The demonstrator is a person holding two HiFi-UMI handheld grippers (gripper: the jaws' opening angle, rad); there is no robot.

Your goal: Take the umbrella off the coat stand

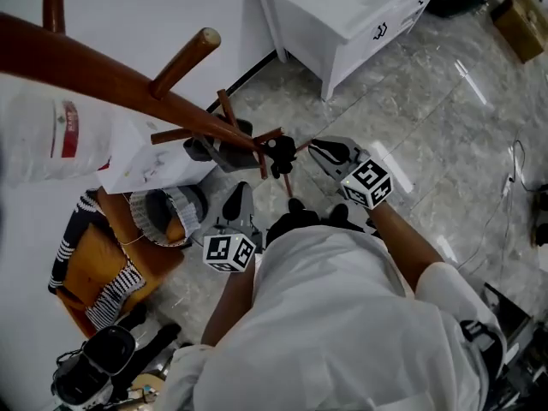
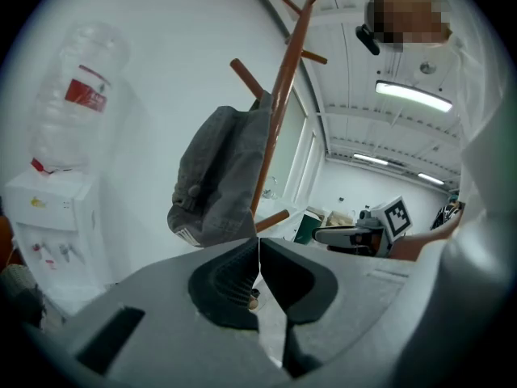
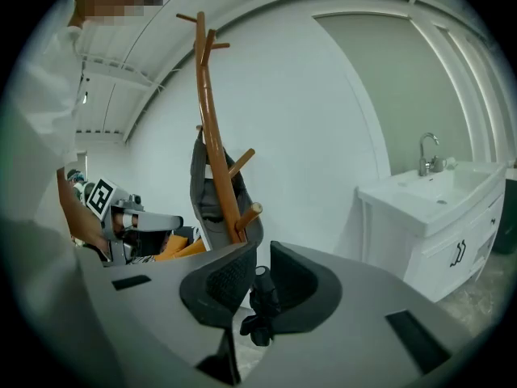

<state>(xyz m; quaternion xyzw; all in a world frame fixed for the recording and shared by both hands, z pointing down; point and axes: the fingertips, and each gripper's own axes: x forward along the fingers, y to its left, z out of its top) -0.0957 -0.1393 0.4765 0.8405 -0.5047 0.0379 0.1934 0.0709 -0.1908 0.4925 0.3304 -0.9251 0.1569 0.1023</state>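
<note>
Black umbrella pinched between right tongs, unclear from head view.

Coat stand cut off at head view's left edge, water bottle blurred, umbrella mostly hidden inside right claw

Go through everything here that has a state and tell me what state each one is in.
umbrella: folded, hanging on the coat stand, with its black end between the right gripper's jaws.
right gripper: closed on the umbrella's black end.
left gripper: shut, empty.
ceiling light: on.
cabinet drawer: shut.
</note>
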